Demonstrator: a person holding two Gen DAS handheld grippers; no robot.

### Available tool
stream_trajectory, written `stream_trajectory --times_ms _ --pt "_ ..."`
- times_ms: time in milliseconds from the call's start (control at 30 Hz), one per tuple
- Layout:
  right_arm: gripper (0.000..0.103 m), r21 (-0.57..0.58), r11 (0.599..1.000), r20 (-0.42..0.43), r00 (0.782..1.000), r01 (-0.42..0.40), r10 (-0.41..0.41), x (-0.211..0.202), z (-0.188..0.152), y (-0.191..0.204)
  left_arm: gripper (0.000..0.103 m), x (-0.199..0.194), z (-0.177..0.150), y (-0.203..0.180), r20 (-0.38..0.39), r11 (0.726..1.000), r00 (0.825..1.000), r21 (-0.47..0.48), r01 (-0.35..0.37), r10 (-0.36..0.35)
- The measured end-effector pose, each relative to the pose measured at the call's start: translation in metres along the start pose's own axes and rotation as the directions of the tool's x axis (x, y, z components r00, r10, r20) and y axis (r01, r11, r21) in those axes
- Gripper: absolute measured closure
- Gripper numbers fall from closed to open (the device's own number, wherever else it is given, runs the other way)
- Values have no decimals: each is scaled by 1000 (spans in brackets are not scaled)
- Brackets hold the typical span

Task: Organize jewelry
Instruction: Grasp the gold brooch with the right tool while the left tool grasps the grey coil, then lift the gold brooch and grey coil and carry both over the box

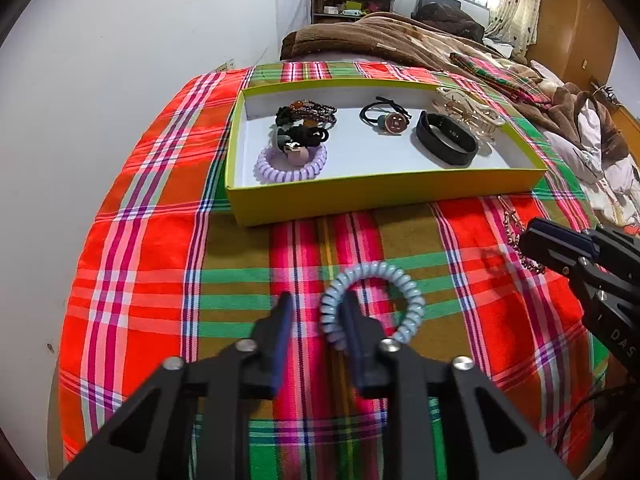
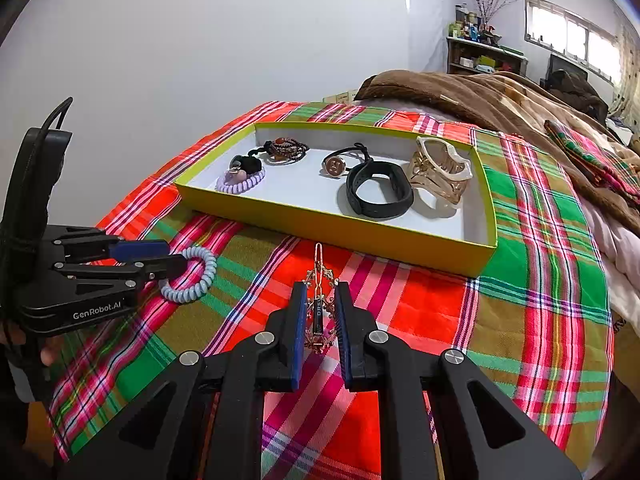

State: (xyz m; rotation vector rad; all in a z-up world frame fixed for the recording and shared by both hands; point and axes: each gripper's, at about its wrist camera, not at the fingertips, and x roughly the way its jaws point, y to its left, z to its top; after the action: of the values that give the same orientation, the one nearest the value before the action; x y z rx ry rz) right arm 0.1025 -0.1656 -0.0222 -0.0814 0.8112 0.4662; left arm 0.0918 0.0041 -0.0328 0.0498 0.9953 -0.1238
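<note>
The left gripper (image 1: 316, 306) is spread over the pale blue coil hair tie's (image 1: 372, 304) rim; the right gripper (image 2: 322, 300) straddles the gold hair clip (image 2: 319, 280), unpinched. Next: squeeze, lift, carry ahead into the yellow box (image 2: 344, 228).

White walls (image 1: 140, 40), bright window (image 2: 568, 32), perhaps shelving (image 1: 348, 0)

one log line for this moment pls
left gripper: open, straddling blue coil hair tie | right gripper: open around gold hair clip | yellow box: holds other pieces
</note>
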Motion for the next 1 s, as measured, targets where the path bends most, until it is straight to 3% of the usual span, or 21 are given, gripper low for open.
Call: stream_trajectory --times_ms 167,1000 --pt "89 9 1000 7 1000 0 0 -3 0 -1 92 -1 -1 0 1 1000 1000 -13 27 -27" --pt "89 26 1000 53 999 4 -6 -22 6 -3 93 -22 16 1 73 991 990 -56 124 -119"
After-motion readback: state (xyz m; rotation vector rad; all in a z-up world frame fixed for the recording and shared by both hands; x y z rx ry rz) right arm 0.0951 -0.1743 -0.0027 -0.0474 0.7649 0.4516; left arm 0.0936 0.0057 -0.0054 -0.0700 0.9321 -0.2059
